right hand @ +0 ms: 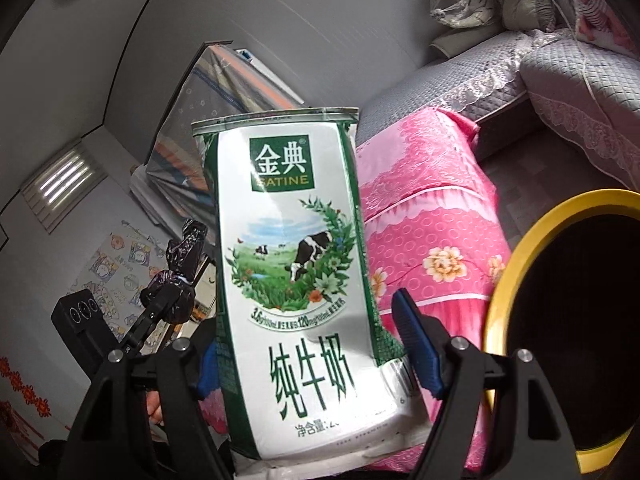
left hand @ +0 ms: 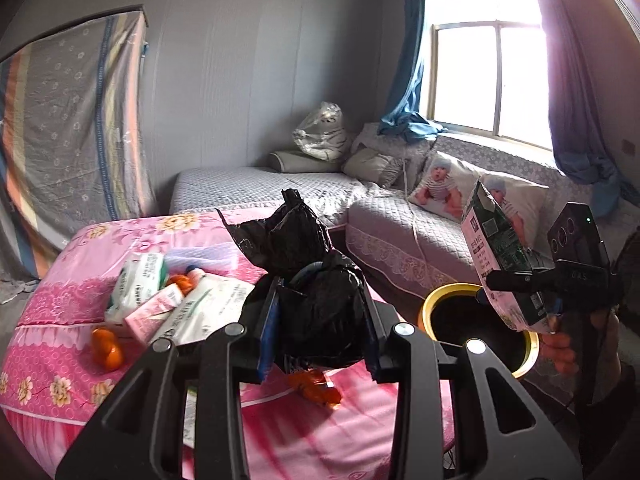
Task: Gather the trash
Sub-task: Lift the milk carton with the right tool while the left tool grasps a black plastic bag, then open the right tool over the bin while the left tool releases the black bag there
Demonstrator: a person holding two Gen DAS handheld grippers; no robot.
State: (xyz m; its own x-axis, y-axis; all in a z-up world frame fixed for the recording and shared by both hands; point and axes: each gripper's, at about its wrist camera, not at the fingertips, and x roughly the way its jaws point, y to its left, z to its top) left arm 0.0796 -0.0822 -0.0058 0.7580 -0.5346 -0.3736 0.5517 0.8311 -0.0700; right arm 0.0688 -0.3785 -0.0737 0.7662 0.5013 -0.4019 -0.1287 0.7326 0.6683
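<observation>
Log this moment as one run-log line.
left claw: shut on black bag | right claw: shut on milk carton | bin: yellow-rimmed, beside carton | table: wrappers, orange scraps left

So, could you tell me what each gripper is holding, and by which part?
The left gripper clamps a black bag around its lower bulge. The right gripper holds a milk carton by the sides of its lower half.

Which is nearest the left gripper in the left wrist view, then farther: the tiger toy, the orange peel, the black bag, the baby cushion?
1. Black bag: held in the left gripper.
2. Orange peel: on the pink cover just below the gripper.
3. Baby cushion: on the sofa, right.
4. Tiger toy: far corner.
</observation>
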